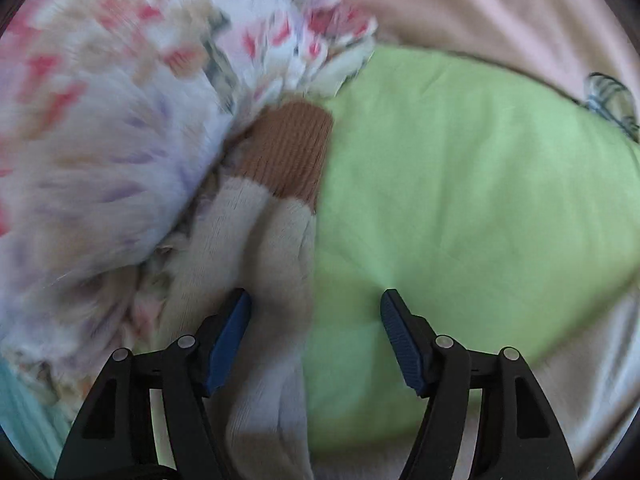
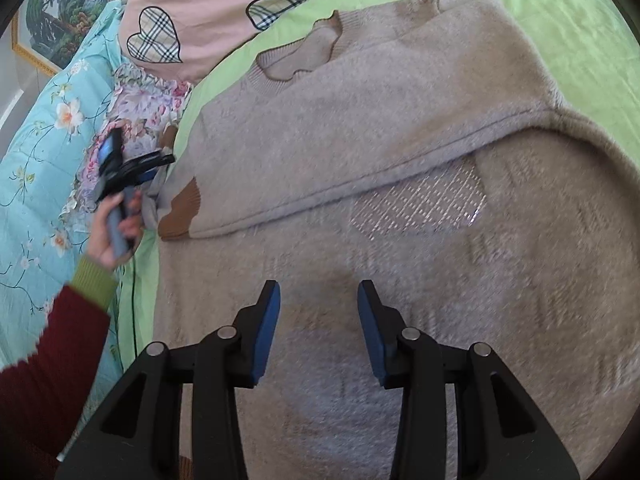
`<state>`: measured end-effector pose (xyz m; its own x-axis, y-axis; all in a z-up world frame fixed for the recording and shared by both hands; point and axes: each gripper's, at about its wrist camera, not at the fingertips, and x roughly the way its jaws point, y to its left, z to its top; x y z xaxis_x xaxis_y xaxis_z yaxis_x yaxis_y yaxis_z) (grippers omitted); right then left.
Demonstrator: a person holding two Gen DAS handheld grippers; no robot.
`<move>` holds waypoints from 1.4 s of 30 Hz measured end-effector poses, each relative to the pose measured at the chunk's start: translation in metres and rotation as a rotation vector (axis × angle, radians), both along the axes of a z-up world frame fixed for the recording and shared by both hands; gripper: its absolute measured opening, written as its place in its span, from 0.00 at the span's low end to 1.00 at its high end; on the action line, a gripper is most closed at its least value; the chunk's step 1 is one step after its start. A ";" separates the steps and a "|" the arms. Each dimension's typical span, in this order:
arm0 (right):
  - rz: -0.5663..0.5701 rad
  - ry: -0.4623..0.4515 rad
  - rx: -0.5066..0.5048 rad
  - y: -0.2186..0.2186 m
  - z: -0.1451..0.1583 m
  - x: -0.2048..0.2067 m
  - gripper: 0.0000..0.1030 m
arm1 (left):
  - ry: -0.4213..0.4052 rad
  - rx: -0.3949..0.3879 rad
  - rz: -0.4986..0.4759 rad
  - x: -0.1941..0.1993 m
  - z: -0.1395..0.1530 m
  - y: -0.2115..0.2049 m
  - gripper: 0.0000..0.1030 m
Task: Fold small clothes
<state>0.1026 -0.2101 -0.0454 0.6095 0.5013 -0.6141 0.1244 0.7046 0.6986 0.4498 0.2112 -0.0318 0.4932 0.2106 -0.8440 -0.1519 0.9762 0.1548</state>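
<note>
A beige knit sweater (image 2: 360,128) with brown cuffs lies spread on a green sheet (image 2: 560,12). One sleeve is folded across its chest, with its brown cuff (image 2: 180,212) at the sweater's left edge. My right gripper (image 2: 318,300) is open just above the sweater's lower body. My left gripper (image 1: 316,308) is open over the other beige sleeve (image 1: 272,264), whose brown cuff (image 1: 288,148) lies ahead; the left finger touches the sleeve. The left gripper also shows in the right wrist view (image 2: 156,160), held in a hand at the sweater's left edge.
A floral garment (image 1: 120,120) lies bunched to the left of the sleeve. A turquoise floral quilt (image 2: 44,140) and a pink cover with plaid hearts (image 2: 208,12) border the green sheet. A framed picture (image 2: 60,12) hangs at the far left.
</note>
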 end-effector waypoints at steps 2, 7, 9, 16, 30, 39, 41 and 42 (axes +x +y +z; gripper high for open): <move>0.005 0.003 0.006 0.002 0.000 -0.001 0.41 | -0.016 -0.013 0.006 0.004 0.001 0.004 0.14; 0.001 -0.001 0.016 0.002 0.000 -0.002 0.41 | -0.076 -0.087 -0.019 -0.018 0.018 0.006 0.03; -0.003 -0.007 0.020 0.002 0.001 -0.002 0.41 | -0.122 -0.144 -0.051 -0.041 0.034 -0.002 0.03; -0.024 -0.032 0.032 0.000 0.006 -0.010 0.41 | -0.302 -0.339 -0.302 -0.141 0.097 -0.086 0.03; -0.154 -0.032 0.047 -0.036 0.003 -0.038 0.41 | -0.197 -0.514 -0.546 -0.203 0.045 -0.265 0.03; -0.239 -0.034 0.079 -0.059 0.006 -0.028 0.41 | -0.085 -0.518 -0.594 -0.214 0.005 -0.283 0.17; -0.250 -0.053 0.079 -0.061 0.014 -0.019 0.50 | -0.091 -0.524 -0.591 -0.227 0.007 -0.271 0.25; -0.254 -0.066 0.083 -0.062 0.016 -0.014 0.59 | -0.097 -0.511 -0.585 -0.235 0.009 -0.264 0.27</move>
